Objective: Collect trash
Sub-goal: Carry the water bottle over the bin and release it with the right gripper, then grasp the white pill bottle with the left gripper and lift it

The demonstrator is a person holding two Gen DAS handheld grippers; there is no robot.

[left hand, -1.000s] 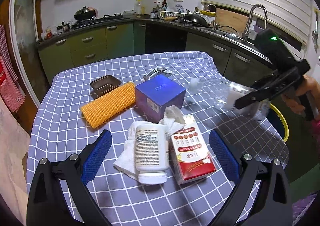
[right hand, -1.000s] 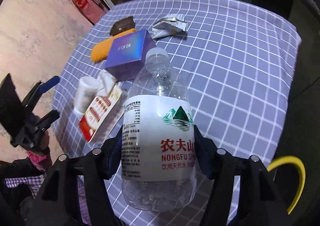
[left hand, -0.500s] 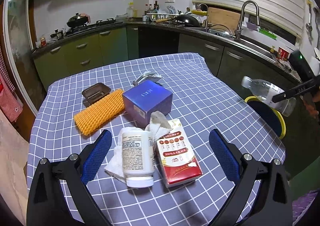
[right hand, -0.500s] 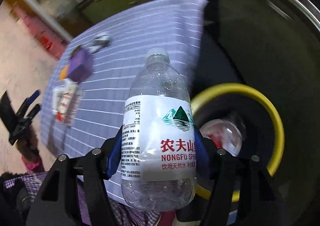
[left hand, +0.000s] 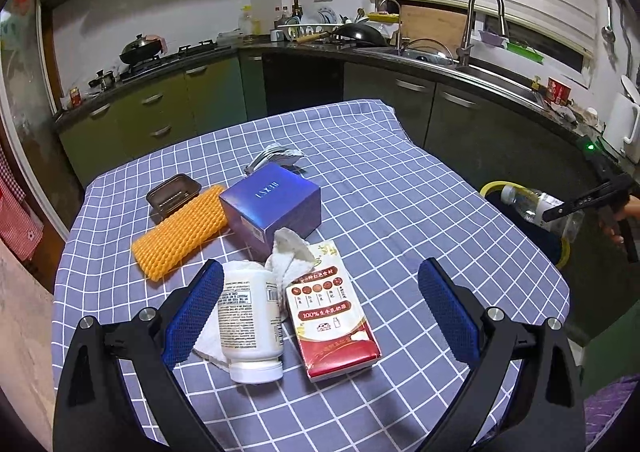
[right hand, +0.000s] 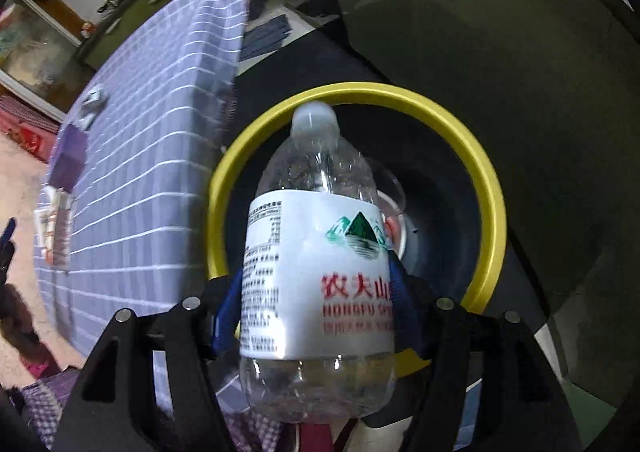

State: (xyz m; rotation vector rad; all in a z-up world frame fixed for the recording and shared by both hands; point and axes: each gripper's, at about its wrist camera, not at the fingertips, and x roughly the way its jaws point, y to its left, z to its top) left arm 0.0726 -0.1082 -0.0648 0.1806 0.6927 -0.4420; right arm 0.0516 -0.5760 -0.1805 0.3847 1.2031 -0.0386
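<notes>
My right gripper [right hand: 316,300] is shut on a clear plastic water bottle [right hand: 316,252] with a white label. It holds the bottle cap-first over the yellow-rimmed trash bin [right hand: 490,188]. The bottle [left hand: 536,208] and bin [left hand: 490,186] also show at the right of the left wrist view. My left gripper [left hand: 320,312] is open above the table, its blue pads either side of a white pill bottle [left hand: 250,328] lying on a crumpled tissue [left hand: 290,252], and a red-and-white carton [left hand: 332,316].
On the checked tablecloth [left hand: 400,192] lie a blue box [left hand: 272,204], a yellow ridged roll [left hand: 180,236], a brown tray [left hand: 172,194] and a crumpled silver wrapper [left hand: 276,156]. Something red and white lies inside the bin [right hand: 394,232]. Kitchen cabinets [left hand: 460,120] stand behind.
My right gripper has carried the water bottle off the table to the right and down over the bin. My left gripper has stayed open over the pill bottle and carton.
</notes>
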